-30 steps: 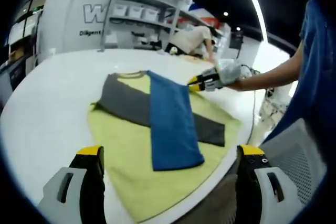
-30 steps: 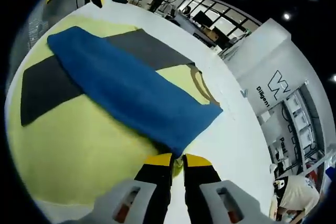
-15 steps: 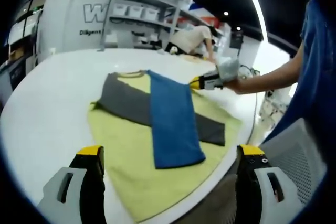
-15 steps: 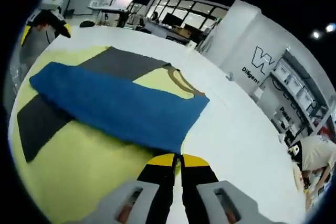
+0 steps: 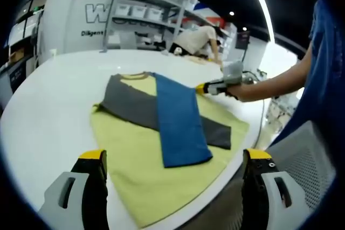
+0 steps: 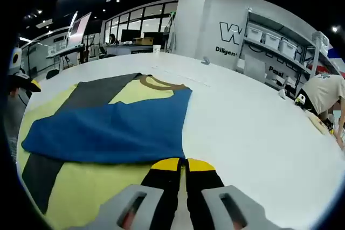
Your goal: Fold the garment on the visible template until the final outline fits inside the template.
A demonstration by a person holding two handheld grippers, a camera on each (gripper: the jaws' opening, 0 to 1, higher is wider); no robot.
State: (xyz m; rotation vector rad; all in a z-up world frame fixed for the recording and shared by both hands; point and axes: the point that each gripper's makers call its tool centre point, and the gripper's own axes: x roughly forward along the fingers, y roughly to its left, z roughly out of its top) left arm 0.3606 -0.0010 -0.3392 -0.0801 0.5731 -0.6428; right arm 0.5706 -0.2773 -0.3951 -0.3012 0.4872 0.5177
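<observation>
A: Jaws first. What do I have on the left gripper?

B: In the left gripper view I see its two grey jaws with yellow tips standing wide apart, holding nothing, above the near rim of the white desk.

A: And the right gripper?

B: In the right gripper view my jaws are pressed together, tips yellow over black. They meet at the edge of the cloth; I cannot tell whether any fabric is pinched between them. The left gripper view shows that same gripper at the far side of the garment, held in a hand.

A: Garment, material and shape?

B: The blue garment is soft, matte cloth, lying as a long narrow strip with a straight edge. Beneath and beside it I see dark grey panels crossing it diagonally, and an olive neckband curving at the far end. All of it lies flat on the pale yellow template, a smooth sheet on the desk.

A: Anything hidden or cut off?

B: The template's near edge runs behind my left jaws. The grey panels are partly covered by the blue strip. Shelving with bins stands behind, its wall lettering cut off. A person in a beige top bends beyond the desk.
</observation>
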